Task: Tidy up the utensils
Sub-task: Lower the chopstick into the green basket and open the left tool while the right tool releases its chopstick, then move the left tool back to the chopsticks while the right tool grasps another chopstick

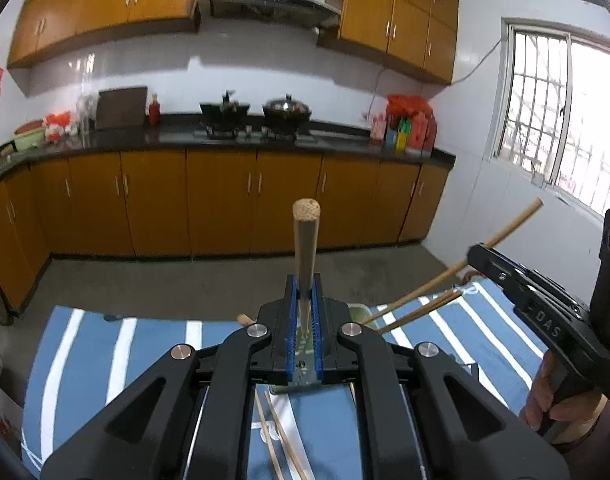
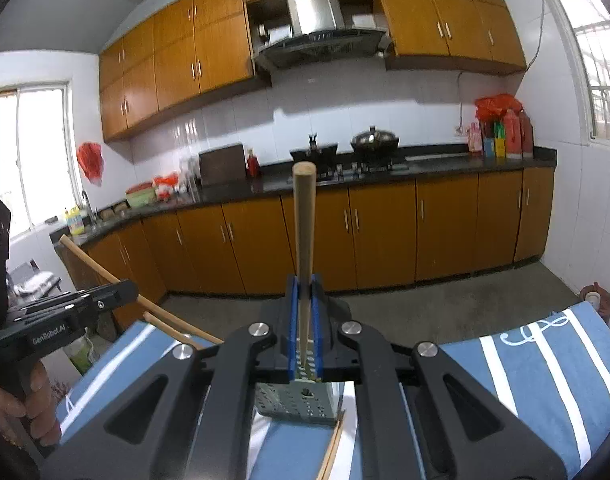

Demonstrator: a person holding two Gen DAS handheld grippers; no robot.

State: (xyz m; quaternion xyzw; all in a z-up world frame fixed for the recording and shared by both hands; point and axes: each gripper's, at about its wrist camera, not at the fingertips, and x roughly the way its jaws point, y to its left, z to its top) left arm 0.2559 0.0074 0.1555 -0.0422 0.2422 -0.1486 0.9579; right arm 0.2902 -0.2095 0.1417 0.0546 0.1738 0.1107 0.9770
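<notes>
Left gripper (image 1: 305,300) clamped on a chopstick (image 1: 306,240), pointing up toward 12 o'clock. Right gripper (image 2: 303,300) clamped on another chopstick (image 2: 303,248), also toward 12. Loose chopsticks (image 1: 281,440) at 6 o'clock on striped cloth (image 1: 145,344), beside metal holder (image 2: 293,404).

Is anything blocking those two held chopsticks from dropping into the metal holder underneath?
Nothing visible. Each gripper, left and right, grips a chopstick directly over the perforated metal holder.
</notes>
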